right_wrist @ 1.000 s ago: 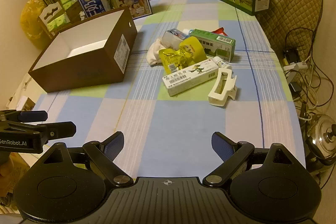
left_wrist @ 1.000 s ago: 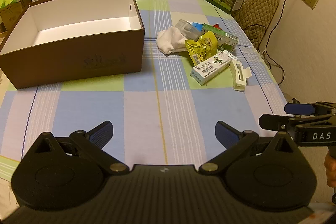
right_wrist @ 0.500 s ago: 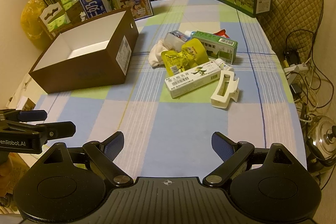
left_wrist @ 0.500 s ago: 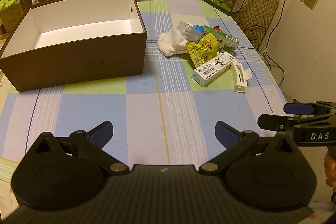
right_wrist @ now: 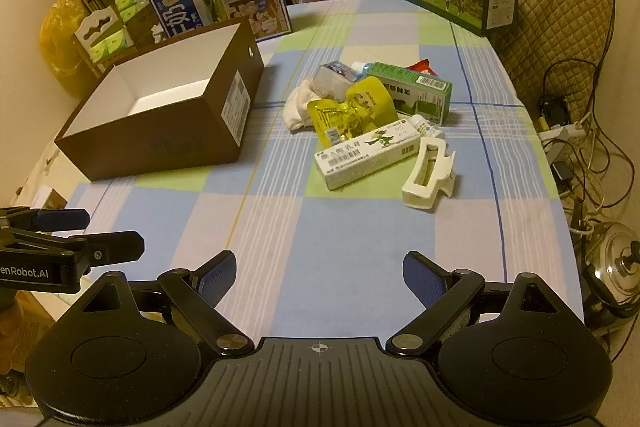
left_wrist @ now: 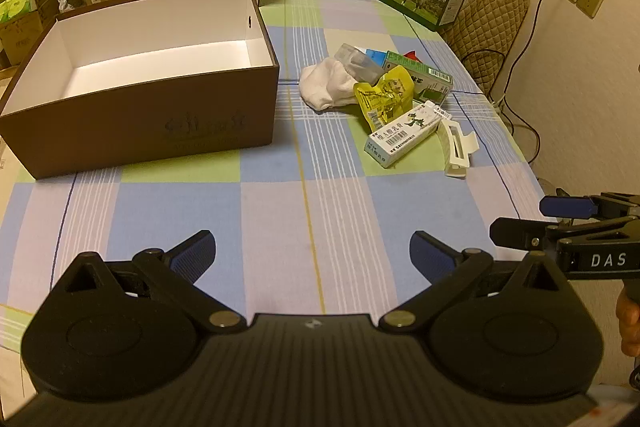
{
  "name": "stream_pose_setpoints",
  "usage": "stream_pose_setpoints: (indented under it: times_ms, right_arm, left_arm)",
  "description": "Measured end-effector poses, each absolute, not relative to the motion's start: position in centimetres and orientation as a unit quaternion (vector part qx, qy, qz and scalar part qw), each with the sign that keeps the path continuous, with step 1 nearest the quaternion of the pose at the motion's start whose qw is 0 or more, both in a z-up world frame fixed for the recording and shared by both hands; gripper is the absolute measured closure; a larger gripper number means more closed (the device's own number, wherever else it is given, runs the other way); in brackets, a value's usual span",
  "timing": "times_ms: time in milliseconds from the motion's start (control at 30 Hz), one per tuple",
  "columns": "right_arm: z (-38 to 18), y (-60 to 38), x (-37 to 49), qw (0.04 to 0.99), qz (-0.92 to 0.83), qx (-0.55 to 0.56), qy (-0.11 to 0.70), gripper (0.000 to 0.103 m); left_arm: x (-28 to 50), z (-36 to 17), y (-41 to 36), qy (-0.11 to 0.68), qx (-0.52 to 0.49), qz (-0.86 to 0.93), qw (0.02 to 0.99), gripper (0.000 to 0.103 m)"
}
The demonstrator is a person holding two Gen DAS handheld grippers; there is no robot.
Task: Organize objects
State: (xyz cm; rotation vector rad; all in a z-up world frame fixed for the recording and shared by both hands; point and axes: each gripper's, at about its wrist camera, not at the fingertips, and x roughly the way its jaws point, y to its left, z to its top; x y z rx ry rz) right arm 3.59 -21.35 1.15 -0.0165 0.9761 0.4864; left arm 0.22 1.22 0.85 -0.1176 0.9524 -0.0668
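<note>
Both views draw back slightly from item pile; nothing on bench (left_wrist: 304, 211) moved. Left gripper (left_wrist: 314, 251) and right gripper (right_wrist: 320, 273) both spread wide, empty. Brown box (left_wrist: 152, 119) holds nothing; sorting not started.

Tablecloth (right_wrist: 352, 227): checked in pale blue, green and lilac, with thin white stripes.
Shoebox (left_wrist: 140, 123): brown outside, white inside.
Pouch (right_wrist: 352, 107): yellow.
Hair claw clip (right_wrist: 428, 173): white.
Ointment carton (right_wrist: 368, 155): white with green edges and a barcode.
Sock (left_wrist: 326, 87): white.
Finger pads (right_wrist: 424, 277): blue on black arms.
</note>
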Motion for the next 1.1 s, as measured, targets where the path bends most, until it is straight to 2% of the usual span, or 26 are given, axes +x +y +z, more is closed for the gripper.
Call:
stream_pose_setpoints:
  times_ms: [1100]
  right_arm:
    - [1.0,-20.4,2.1,0.862,0.218,-0.003,0.458,0.014]
  left_arm:
    - [-0.2,1.0,2.5,0.456,-0.049,-0.050,0.887,0.001]
